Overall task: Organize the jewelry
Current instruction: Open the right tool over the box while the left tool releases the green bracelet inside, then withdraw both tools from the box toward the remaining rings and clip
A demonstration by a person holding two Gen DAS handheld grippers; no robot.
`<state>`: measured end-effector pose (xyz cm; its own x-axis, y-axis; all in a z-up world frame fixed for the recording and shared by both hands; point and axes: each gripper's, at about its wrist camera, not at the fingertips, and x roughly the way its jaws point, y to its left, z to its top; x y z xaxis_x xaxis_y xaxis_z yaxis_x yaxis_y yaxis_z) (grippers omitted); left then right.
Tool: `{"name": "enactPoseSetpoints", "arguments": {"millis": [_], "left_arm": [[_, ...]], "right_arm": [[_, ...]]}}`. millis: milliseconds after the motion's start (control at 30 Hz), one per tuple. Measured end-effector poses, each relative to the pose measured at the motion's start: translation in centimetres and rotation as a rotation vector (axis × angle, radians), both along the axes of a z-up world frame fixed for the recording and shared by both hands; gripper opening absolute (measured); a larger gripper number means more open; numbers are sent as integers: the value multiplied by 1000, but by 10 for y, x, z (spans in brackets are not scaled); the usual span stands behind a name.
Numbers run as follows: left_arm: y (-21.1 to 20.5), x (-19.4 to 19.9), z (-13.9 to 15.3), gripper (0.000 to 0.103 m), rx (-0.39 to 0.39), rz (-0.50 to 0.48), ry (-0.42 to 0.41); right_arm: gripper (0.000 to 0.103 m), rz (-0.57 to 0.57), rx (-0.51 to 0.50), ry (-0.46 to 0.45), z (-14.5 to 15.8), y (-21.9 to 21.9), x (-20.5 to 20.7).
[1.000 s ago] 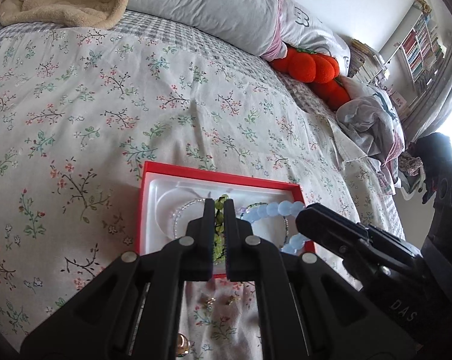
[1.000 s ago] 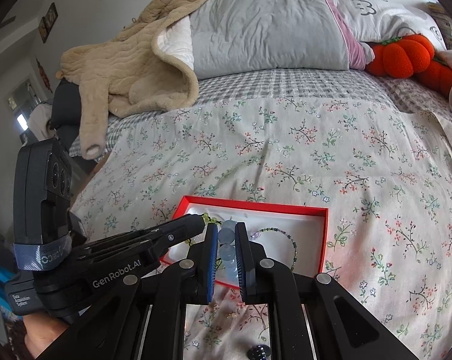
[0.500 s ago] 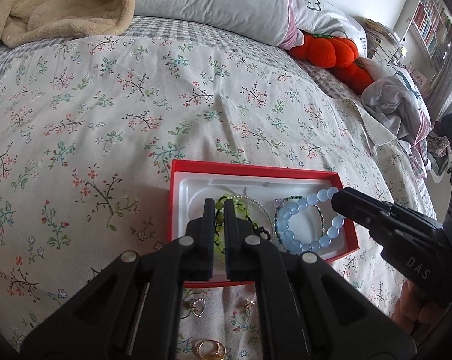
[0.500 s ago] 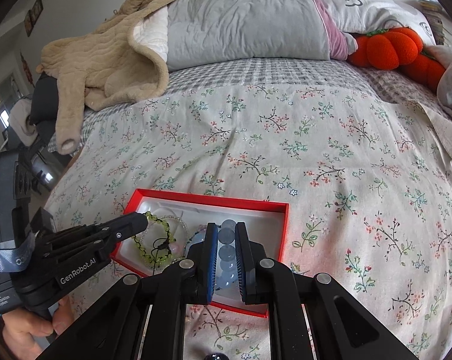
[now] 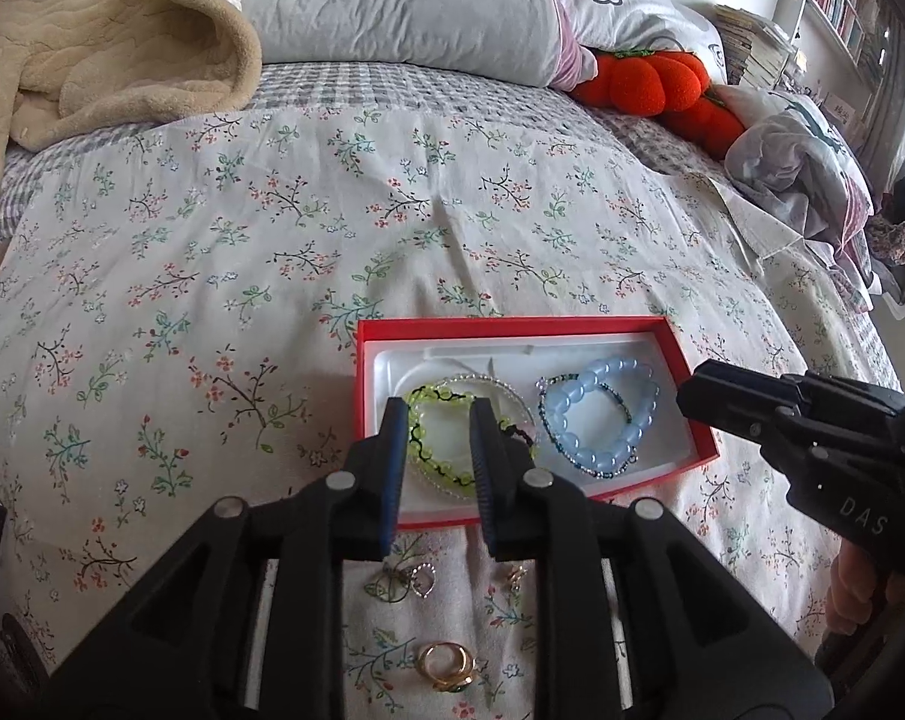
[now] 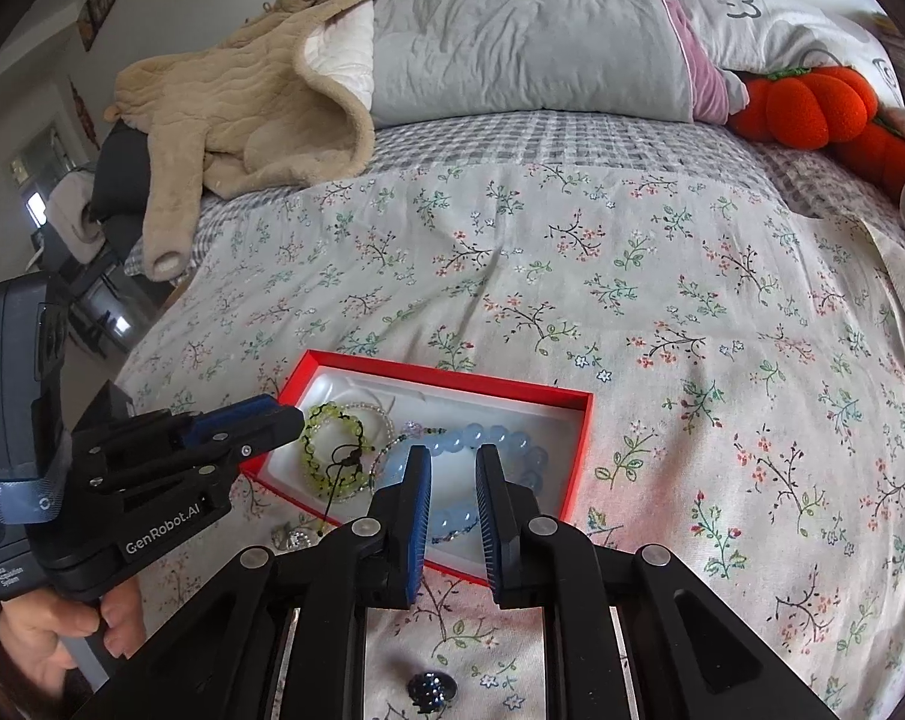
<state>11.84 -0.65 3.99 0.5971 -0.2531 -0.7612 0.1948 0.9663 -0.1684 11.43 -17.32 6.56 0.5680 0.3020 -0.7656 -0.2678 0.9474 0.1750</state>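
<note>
Jewelry lies gathered in a shallow red box point(image 5: 686, 360) with a white lining, set on the floral bedspread point(image 5: 272, 228) of the bed. Inside it, a green beaded bracelet point(image 5: 434, 420) rests toward the left over a thin clear-bead strand, and a pale blue beaded bracelet point(image 5: 602, 414) rests toward the right on a slim dark-beaded chain. The left claw point(image 5: 434, 414) hangs just above the green bracelet; its jaws have just been opening and stand apart, with nothing pinched between them. The right claw point(image 6: 454, 462) hangs over the blue bracelet point(image 6: 482, 438), its jaws also having just eased apart and gripping nothing. On the bedspread just in front of the box lie loose pieces: gold rings point(image 5: 446, 663), a small silver ring point(image 5: 422, 579) and a small gold earring point(image 5: 515, 576). A dark round piece point(image 6: 431, 689) lies near the right claw's base. An orange pumpkin plush point(image 5: 656, 81) sits by the pillows.
</note>
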Motion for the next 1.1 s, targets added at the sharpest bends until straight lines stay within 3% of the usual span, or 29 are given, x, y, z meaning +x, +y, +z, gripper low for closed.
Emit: {"name": "enactPoseSetpoints", "arguments": {"millis": [200, 300, 367, 400, 567, 667, 800, 933, 1100], "left_arm": [[2, -24, 11, 48, 30, -11, -31], [4, -35, 11, 55, 44, -17, -26], [6, -41, 9, 55, 57, -22, -15], [6, -44, 8, 55, 64, -21, -10], [12, -59, -1, 65, 64, -25, 25], [13, -67, -8, 70, 73, -40, 44], [15, -81, -17, 79, 95, -34, 46], [19, -95, -24, 79, 79, -33, 41], [15, -107, -37, 79, 114, -56, 39]], "right_arm": [[20, 21, 5, 2, 6, -2, -17], [31, 35, 4, -2, 8, -2, -28], [58, 35, 12, -12, 9, -3, -36], [59, 32, 18, -23, 10, -3, -41], [61, 39, -7, -22, 7, -5, -60], [74, 28, -32, -29, 1, -7, -72], [76, 23, -77, -24, -12, -7, -85], [77, 40, -115, 5, -28, -4, -95], [77, 102, -143, 49, -46, 6, -108]]}}
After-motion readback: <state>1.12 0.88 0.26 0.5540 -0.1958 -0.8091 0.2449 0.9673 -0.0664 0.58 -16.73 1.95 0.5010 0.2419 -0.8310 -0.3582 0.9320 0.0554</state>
